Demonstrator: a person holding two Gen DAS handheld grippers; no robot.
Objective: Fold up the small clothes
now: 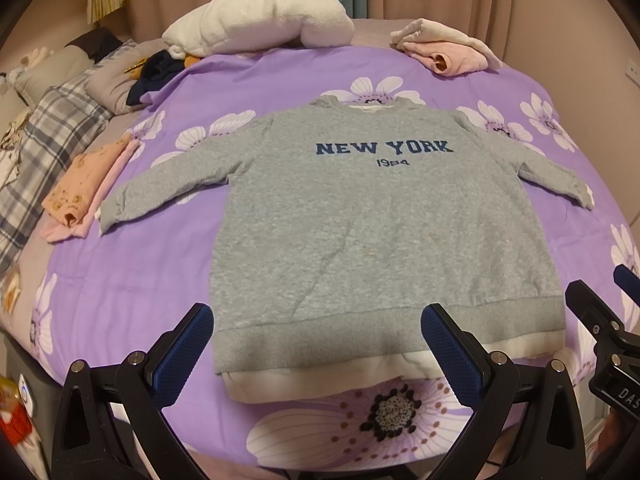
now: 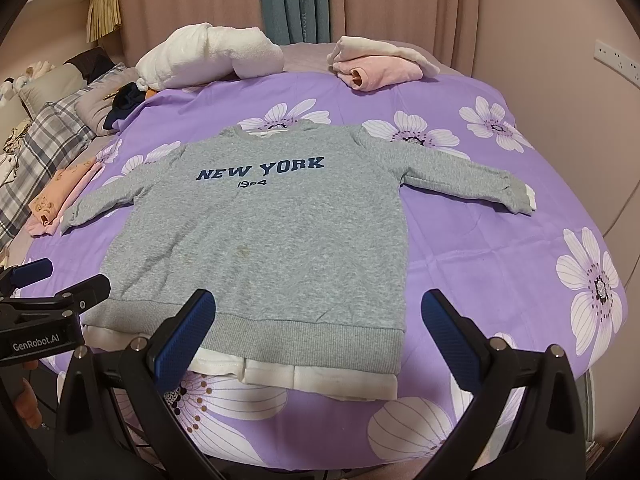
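Observation:
A grey "NEW YORK" sweatshirt [image 1: 360, 216] with a white hem lies flat, front up, sleeves spread, on the purple flowered bedspread [image 1: 120, 280]. It also shows in the right wrist view [image 2: 260, 240]. My left gripper [image 1: 316, 340] is open and empty, just above the hem's left part. My right gripper [image 2: 320, 328] is open and empty, above the hem's right part. The right gripper shows at the left view's right edge [image 1: 608, 312]; the left gripper shows at the right view's left edge [image 2: 48, 292].
Folded pink and peach clothes [image 1: 84, 188] lie at the left. A pink and cream pile [image 1: 444, 46] and a white fluffy blanket [image 1: 260, 20] lie at the far side. Plaid bedding [image 1: 36, 152] and dark clothes [image 1: 156, 72] lie far left. Curtains hang behind.

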